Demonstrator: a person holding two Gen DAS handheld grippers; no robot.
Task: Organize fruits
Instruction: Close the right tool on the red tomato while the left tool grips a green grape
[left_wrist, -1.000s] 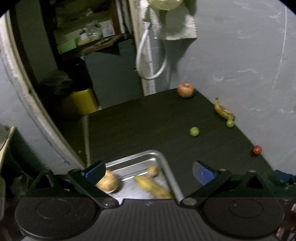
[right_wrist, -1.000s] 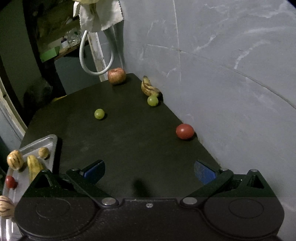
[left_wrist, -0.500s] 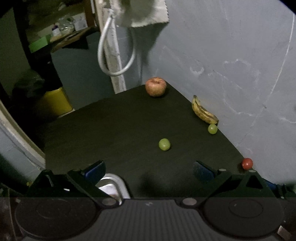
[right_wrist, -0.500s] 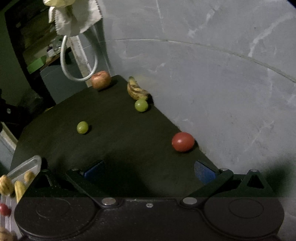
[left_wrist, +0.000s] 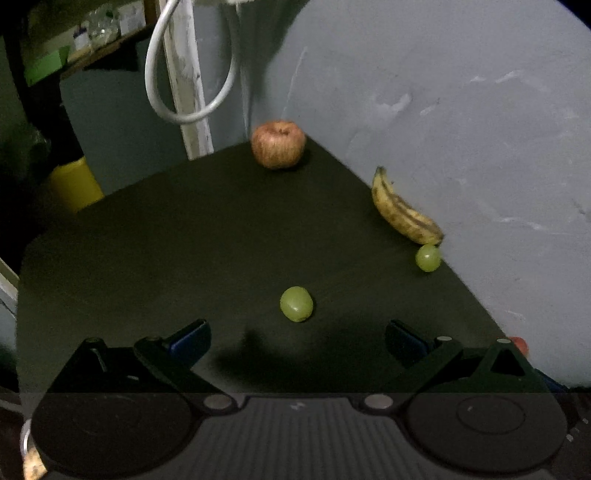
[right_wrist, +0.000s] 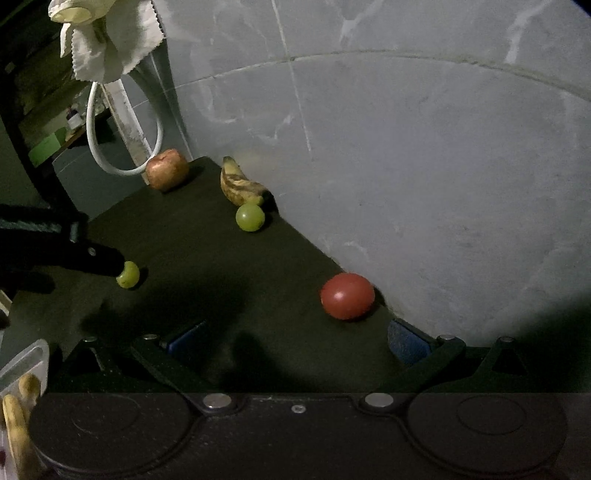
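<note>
Ahead of our left gripper (left_wrist: 297, 338): a small round green grape (left_wrist: 296, 304) lies on the dark matte tabletop (left_wrist: 177, 236), just beyond the gap between the fingertips and apart from both.
Same grape, right wrist view: it (right_wrist: 128, 274) sits at the tip of a left gripper finger (right_wrist: 96, 260); we cannot tell whether they touch.
Ahead of our right gripper (right_wrist: 295, 338): a round red tomato (right_wrist: 347, 295) rests on the tabletop (right_wrist: 207, 258) near the grey plaster wall (right_wrist: 424, 184), just beyond the right-hand finger and apart from it.
Beyond the tomato: a second green grape (right_wrist: 250, 217) lies against the near end of a spotted yellow banana (right_wrist: 240, 184) that runs along the wall.
Far corner past the banana: a red-streaked apple (left_wrist: 278, 144) stands by a white-painted post (left_wrist: 186, 85) with a hanging white hose loop (left_wrist: 184, 74).
Edges: the wall closes the tabletop on the tomato's side; the far edge past the apple drops to darker space.
Open room: the tabletop between the near grape and the apple is bare.
Near edge, left of the tomato: a corner of a metal tray (right_wrist: 26, 360) shows, with yellowish fruit (right_wrist: 16, 424) in it.
Left gripper state: jaws spread wide, holding nothing.
Right gripper state: jaws spread wide, holding nothing.
</note>
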